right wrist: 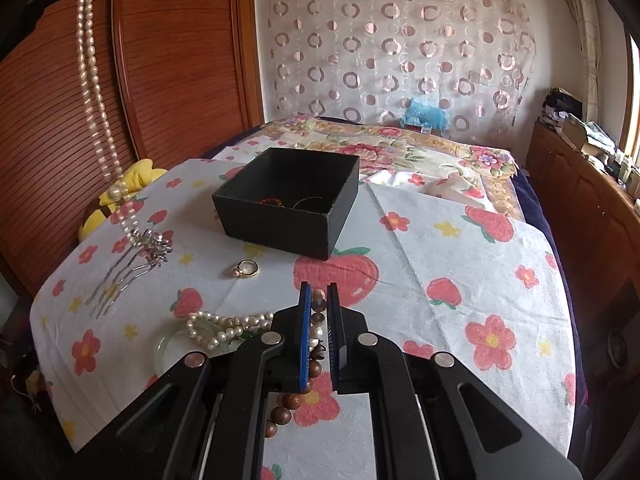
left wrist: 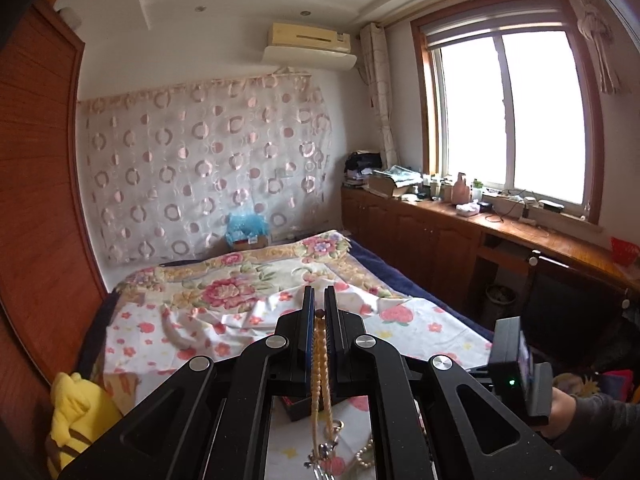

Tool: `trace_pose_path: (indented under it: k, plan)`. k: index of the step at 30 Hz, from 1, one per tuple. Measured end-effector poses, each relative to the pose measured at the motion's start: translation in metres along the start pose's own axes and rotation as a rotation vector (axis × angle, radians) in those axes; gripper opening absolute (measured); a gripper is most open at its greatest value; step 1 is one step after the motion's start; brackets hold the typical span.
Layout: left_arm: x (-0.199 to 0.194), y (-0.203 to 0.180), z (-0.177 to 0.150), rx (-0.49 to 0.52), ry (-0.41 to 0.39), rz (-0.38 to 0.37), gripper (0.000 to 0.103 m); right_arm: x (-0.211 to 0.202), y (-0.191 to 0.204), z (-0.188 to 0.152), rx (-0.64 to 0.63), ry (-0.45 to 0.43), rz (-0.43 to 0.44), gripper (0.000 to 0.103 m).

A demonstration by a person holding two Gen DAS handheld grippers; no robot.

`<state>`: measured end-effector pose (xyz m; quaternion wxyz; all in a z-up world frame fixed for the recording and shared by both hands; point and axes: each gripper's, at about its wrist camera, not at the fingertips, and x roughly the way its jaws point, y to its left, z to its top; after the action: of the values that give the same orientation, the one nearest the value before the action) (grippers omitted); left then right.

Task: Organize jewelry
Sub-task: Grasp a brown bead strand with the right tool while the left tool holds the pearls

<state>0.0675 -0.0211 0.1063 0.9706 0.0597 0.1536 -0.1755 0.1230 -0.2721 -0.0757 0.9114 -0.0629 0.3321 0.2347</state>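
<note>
Right gripper (right wrist: 319,300) first, closest in: you've got it pinched on the wooden bead bracelet (right wrist: 298,398), brown beads running between the pads and trailing back under the jaws. Looks like it's only just coming off the cloth, can't tell for sure if it's fully clear.

Just left of that, pearl bracelet (right wrist: 224,326) bunched on the strawberry cloth (right wrist: 460,248), lying over a pale green bangle (right wrist: 168,354). Bit further out, gold ring (right wrist: 246,269), then the silver hair comb (right wrist: 132,264) w/ prongs pointing back toward you.

Mid-table: black box (right wrist: 288,196), open top, already a couple of pieces at the bottom, incl. something reddish. That's your drop spot, I'd say.

Left gripper (left wrist: 319,300) is up high, clamped on the long pearl necklace (right wrist: 94,92). In the right cam the strand hangs from the top-left corner down to the cloth, tail end touching by the comb. Left cam shows it dropping between the pads, box edge below.

So the step in hand: both strands gripped, carry to box pending. Next move calls for lifting the left higher so the tail clears the comb w/o snagging, then bring each over the box and release inside the walls. Feed the long one in slowly.
</note>
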Motion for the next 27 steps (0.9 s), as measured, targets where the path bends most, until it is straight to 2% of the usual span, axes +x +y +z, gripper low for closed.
trace_pose_path:
  k: [7, 11, 19, 27]
  plan:
    - [0.034, 0.016, -0.037, -0.033, 0.125, 0.029, 0.004, -0.001, -0.001, -0.001, 0.001, 0.007, 0.001, 0.009]
    - [0.039, 0.028, -0.053, -0.076, 0.159, 0.034, 0.004, 0.0, 0.0, 0.0, -0.001, 0.01, 0.0, 0.009]
    - [0.025, 0.033, -0.045, -0.079, 0.113, 0.054, 0.004, 0.001, 0.003, 0.002, -0.009, -0.002, 0.0, 0.009]
    - [0.022, 0.031, -0.022, -0.066, 0.065, 0.078, 0.004, -0.013, 0.006, 0.026, -0.033, -0.057, 0.002, 0.009]
